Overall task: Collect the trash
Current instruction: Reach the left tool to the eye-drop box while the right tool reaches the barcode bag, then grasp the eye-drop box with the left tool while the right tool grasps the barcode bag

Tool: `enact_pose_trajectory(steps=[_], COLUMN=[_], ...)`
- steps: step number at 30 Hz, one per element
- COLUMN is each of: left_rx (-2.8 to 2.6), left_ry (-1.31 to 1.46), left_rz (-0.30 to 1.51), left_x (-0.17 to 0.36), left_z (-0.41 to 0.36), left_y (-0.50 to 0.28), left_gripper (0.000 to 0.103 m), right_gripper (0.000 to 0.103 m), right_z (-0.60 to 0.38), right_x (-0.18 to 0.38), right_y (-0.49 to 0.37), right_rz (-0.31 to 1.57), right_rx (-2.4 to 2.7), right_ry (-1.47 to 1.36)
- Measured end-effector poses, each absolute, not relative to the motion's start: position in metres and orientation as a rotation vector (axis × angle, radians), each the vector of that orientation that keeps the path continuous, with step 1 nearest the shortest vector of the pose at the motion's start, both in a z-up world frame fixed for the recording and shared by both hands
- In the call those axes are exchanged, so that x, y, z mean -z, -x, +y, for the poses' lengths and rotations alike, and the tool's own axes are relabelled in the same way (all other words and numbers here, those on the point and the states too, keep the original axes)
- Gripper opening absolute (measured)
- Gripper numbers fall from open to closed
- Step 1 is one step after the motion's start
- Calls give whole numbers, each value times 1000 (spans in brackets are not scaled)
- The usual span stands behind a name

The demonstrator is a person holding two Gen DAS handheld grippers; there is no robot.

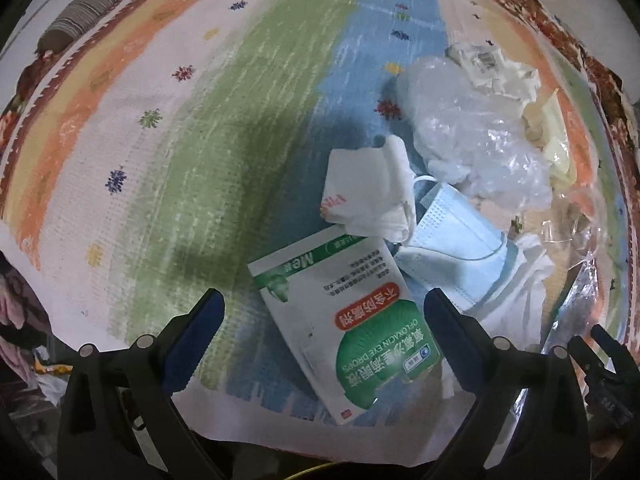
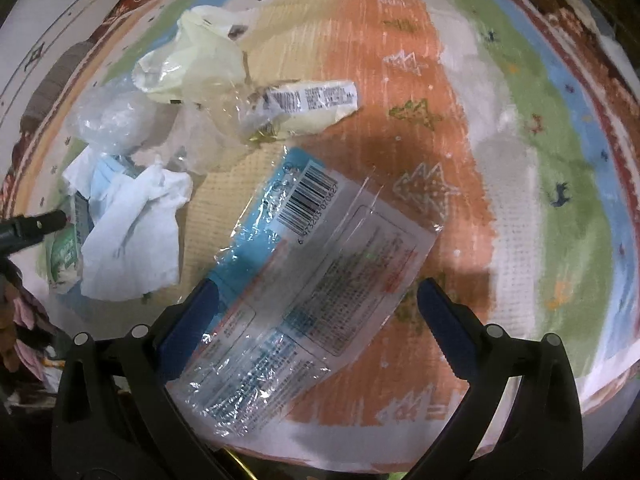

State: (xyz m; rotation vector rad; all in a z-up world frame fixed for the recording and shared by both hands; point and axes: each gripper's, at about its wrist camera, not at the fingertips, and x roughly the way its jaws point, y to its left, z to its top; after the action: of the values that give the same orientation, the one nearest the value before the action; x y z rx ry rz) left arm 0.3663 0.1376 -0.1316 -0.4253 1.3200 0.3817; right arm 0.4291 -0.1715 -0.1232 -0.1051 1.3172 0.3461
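On a striped woven cloth (image 1: pixel 152 168) of green, orange, blue and cream, a scatter of trash lies in a loose pile.

Between the fingers of the left gripper (image 1: pixel 324 316) lies a flat white and green eye-drop box (image 1: pixel 340 320), with neither finger touching it. The jaws stand wide apart and hold nothing. The box looks light and fairly stiff, though thin card would crush under a hard squeeze; its long edges seem the best place to pinch. Just beyond it are a crumpled white tissue (image 1: pixel 368 192), a pale blue face mask (image 1: pixel 456 240) with thin ear loops, and a bunched clear plastic bag (image 1: pixel 472 128). All three look soft and nearly weightless, so they would likely fold and shift when pinched.

Under the right gripper (image 2: pixel 318 304) lies a flattened clear plastic wrapper (image 2: pixel 316 276) with a blue band and a barcode. These jaws are also wide open and empty; the left finger sits at the wrapper's edge, and whether it touches cannot be told. The film looks glossy, slippery and limp, so a grip on a crease or folded edge should hold better than on a flat face. Farther off lie a pale yellow bag (image 2: pixel 192 60) and a small labelled packet (image 2: pixel 312 100).
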Motion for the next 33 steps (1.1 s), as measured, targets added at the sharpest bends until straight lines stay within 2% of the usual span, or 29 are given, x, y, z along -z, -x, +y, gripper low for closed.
enact_pose_trajectory(steps=[6,12,15,21,22,28,31,33], left_rx=[-390,-389,-374,-316,-307,-274,-257,-251], left_ry=[442,392,382,369,364,361,368,366], left_rz=[1343,1384,1385,1384,1383,1369,1360,1354], left_x=[140,151,153,159,160,158,152,146], left_z=[134,120,119,124,124,125,128,130], left_y=[-374,-379,-380,-382,-383,-381,-379,-380], left_gripper=[97,91,90,89,88,84,83,82], right_gripper=[91,89,82,55,47,15,5,3], right_z=[-170,-166,-166,-173,-173,-166,-169,-169], right_x=[136,141,143,143,143,140,136,131], right_y=[-433,-433,-434,-434,-435,-435,-436,-435], right_rz=[1361,1354,1368,1388,1389,1381,1377,1368], right_rx=[-344,-342,-334,-298,-295,-292,-293,-307], right_ry=[73,101,93,79,76,117,107,106])
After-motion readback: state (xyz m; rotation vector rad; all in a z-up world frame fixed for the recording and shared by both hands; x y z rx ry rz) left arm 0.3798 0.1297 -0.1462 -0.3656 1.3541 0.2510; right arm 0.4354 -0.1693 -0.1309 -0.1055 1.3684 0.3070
